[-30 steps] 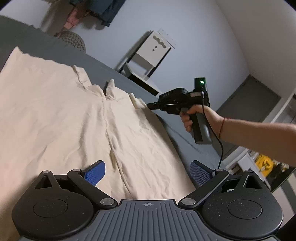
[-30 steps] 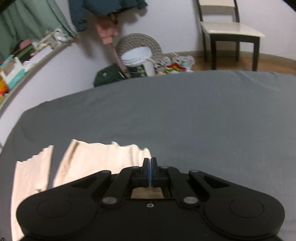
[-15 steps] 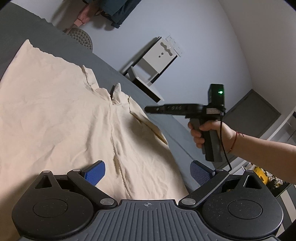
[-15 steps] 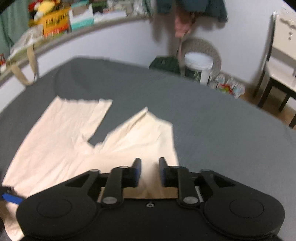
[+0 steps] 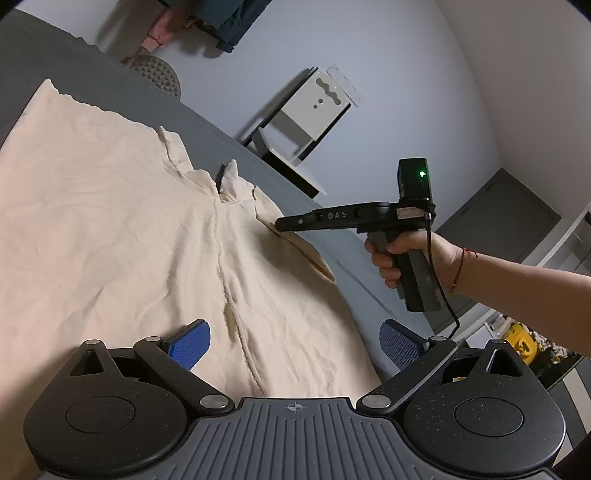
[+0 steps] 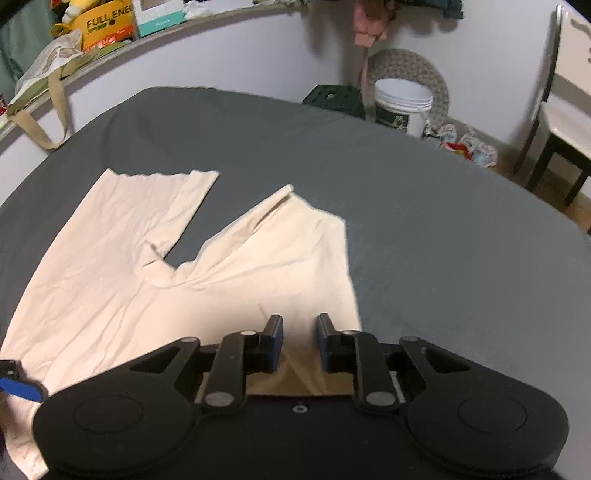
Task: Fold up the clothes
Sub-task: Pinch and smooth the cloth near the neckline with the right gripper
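Note:
A cream garment [image 5: 122,229] lies spread on the dark grey bed [image 5: 55,66], wrinkled, with a seam running down its middle. My left gripper [image 5: 295,345] hovers open over the garment's near edge, its blue pads [image 5: 188,345] wide apart and holding nothing. A hand holds my right gripper [image 5: 280,225] level above the garment's right edge. In the right wrist view the cream garment [image 6: 110,266] shows two splayed sections with a notch between them. My right gripper [image 6: 300,343] is open by a narrow gap just above the cloth, with nothing between the fingers.
The grey bed [image 6: 424,229] stretches bare to the right of the garment. Beyond it stand a white bucket [image 6: 402,107], a chair [image 6: 565,122] and a shelf with boxes [image 6: 107,26]. A white chair [image 5: 306,122] stands past the bed's far edge.
My right gripper went from shut at the garment's edge to open, rose and swung left, bringing the whole garment into its view. The left gripper stayed open and tilted slightly.

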`<state>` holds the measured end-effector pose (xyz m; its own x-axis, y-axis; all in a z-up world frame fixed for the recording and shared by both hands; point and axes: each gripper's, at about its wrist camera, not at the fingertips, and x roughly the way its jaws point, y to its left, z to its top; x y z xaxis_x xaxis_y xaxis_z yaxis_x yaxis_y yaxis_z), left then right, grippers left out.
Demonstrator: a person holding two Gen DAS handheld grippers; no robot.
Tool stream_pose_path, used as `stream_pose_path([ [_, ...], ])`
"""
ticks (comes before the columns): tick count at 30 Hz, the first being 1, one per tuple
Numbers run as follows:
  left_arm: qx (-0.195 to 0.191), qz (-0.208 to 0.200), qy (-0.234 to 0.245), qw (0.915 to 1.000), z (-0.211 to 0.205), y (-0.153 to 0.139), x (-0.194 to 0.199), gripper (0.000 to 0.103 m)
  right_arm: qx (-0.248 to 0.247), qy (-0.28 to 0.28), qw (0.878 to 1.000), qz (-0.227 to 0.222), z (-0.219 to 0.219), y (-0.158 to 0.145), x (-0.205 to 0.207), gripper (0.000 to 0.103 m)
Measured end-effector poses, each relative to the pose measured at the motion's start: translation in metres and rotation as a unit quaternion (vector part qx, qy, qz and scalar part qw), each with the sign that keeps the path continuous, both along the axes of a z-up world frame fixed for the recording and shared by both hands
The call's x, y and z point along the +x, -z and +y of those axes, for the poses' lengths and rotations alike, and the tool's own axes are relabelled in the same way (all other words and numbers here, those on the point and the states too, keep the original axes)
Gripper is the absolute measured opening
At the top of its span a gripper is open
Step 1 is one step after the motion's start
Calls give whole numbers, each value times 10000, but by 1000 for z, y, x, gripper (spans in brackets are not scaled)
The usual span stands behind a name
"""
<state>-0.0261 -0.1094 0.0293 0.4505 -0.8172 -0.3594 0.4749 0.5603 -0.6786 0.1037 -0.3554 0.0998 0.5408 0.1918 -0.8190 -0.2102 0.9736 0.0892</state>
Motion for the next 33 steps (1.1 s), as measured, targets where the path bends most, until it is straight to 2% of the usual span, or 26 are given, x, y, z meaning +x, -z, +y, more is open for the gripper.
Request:
stream_pose_path([
  [1, 3, 8, 8, 10000, 0, 0, 0, 99, -30, -36, 10000, 12, 2, 1, 0, 6],
  [2, 7, 17, 15, 10000, 1, 1, -1, 99, -57, -36, 10000, -20, 3, 0, -1, 3],
  [5, -2, 13, 9, 10000, 2, 1, -1, 99, -98, 145, 9995, -281, -3, -6, -4, 2],
  [8, -21, 2, -1, 10000, 3, 0, -3, 99, -20, 704, 9955, -631, -21, -15, -6, 2],
  [11, -38, -14, 20, 10000, 4, -1, -5, 99, -101, 1468, 9854, -862, -44, -21, -4, 2],
  [15, -34, -7, 84, 10000, 2, -1, -7, 99, -88, 2192, 9735, -639, -69, -9, 3, 2],
  [18, 15, -32, 164, 9999, 0, -1, -8, 99, -161, 2327, 9715, -411, -70, 6, 8, 2],
  [24, 226, -278, 342, 9988, -4, -6, -15, 99, -154, 2566, 9652, -471, -71, 7, 5, 2],
  [27, 331, -427, 471, 9974, -7, -9, -19, 99, 88, 2797, 9592, -393, -80, 7, 3, 4],
  [28, 366, -469, 508, 9969, -8, -10, -19, 99, 173, 2937, 9550, -364, -84, 8, 1, 10],
  [29, 401, -510, 547, 9964, -9, -10, -20, 99, 258, 3065, 9508, -370, -88, 8, 0, 12],
  [33, 419, -564, 610, 9957, -13, -11, -18, 99, 616, 3197, 9445, -448, -98, 9, -2, 15],
])
